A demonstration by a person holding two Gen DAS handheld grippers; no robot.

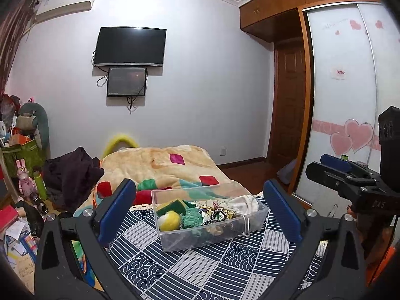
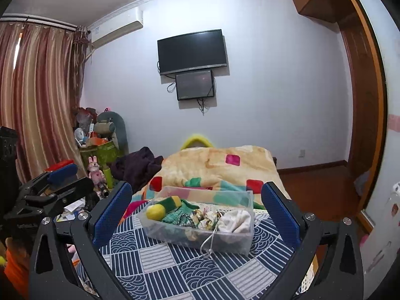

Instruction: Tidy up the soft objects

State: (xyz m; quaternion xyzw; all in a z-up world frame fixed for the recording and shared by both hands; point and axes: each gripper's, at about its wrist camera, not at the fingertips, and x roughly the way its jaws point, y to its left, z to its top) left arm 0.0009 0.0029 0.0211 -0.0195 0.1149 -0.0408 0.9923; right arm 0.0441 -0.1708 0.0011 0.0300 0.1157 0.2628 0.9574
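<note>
Both the left gripper and right gripper hover with fingers spread wide, empty, before the clear bin (sponge, cloths inside) on the bed.

You can read only "DAS", in pale raised letters on the black plastic body of the right gripper, seen from the left wrist. The small white sign with red characters on the frosted wardrobe door is too blurred to read.
</note>
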